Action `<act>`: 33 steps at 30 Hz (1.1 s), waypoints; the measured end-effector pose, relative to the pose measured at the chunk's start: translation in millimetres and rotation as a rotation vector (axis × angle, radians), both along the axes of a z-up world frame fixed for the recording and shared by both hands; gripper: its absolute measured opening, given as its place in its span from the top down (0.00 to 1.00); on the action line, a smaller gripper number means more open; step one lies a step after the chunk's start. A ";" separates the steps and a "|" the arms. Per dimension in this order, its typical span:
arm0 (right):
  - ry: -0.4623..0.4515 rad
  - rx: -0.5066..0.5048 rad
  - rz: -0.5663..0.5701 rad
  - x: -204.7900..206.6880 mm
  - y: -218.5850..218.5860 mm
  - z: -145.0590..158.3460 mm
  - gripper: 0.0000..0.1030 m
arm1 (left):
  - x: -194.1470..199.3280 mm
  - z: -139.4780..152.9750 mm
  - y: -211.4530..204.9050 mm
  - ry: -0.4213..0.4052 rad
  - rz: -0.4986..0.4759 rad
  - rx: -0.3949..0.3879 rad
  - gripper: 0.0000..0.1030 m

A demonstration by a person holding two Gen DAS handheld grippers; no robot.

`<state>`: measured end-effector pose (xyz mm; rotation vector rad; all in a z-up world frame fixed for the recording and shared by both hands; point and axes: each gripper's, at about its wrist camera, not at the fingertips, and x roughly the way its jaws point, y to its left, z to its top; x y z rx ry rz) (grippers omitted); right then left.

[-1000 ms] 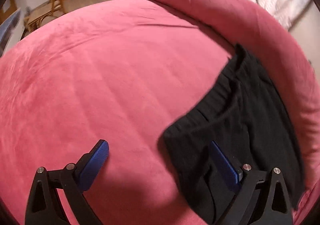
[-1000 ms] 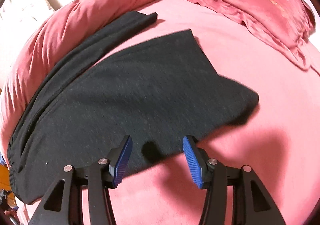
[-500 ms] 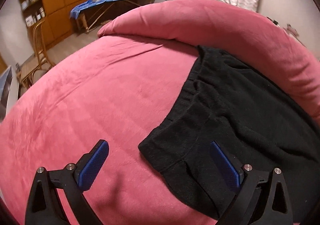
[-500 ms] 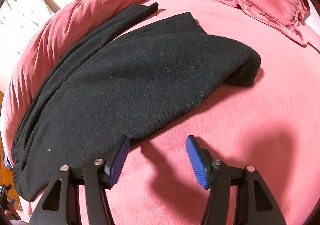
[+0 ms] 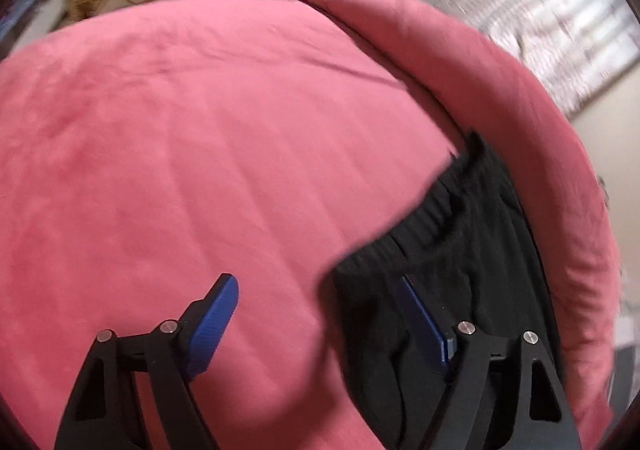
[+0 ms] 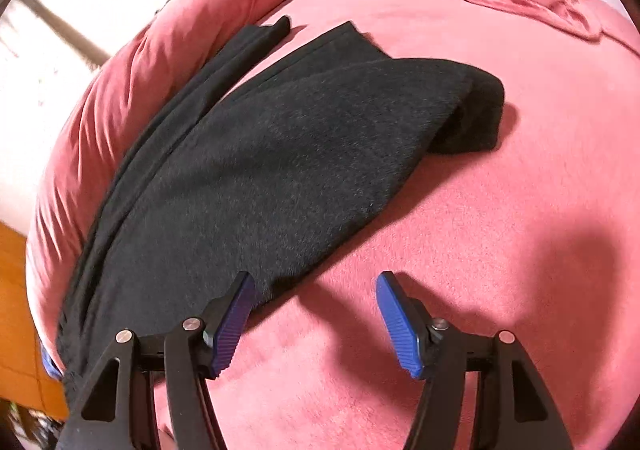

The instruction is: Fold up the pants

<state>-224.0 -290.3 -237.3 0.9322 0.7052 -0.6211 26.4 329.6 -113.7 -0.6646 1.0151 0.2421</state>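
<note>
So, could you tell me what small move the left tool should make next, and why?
Probably ease the left tool right and down so its open fingers straddle the waistband corner of the black pants, then close. That corner lies flat on the pink bed between the fingers, ungripped, and the right tool is open too, beside the folded leg edge.

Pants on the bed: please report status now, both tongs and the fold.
Left tongs open, at waistband end. Right tongs open, empty, beside leg edge. Black pants flat on pink bed, leg end folded over. Nothing in the way.
</note>
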 end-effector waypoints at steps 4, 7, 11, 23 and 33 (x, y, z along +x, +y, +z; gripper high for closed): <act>-0.035 0.015 0.000 0.6 -4.9 -0.4 0.38 | 9.3 -1.8 -24.8 -0.008 -0.137 -0.008 0.20; -0.096 0.056 -0.005 -4.0 -11.3 -2.1 0.38 | 13.5 -17.8 -29.0 0.080 -0.139 0.018 0.23; -0.223 0.158 -0.120 -27.9 -26.0 -15.0 0.38 | 10.7 -19.3 -18.0 0.057 -0.078 0.002 0.22; -0.238 0.257 -0.243 -3.9 -68.6 -24.6 0.92 | 20.7 -23.7 -61.9 0.090 -0.237 0.103 0.60; -0.351 0.139 -0.244 -44.8 -65.9 30.8 0.94 | -33.3 43.8 -37.0 -0.233 -0.181 -0.189 0.91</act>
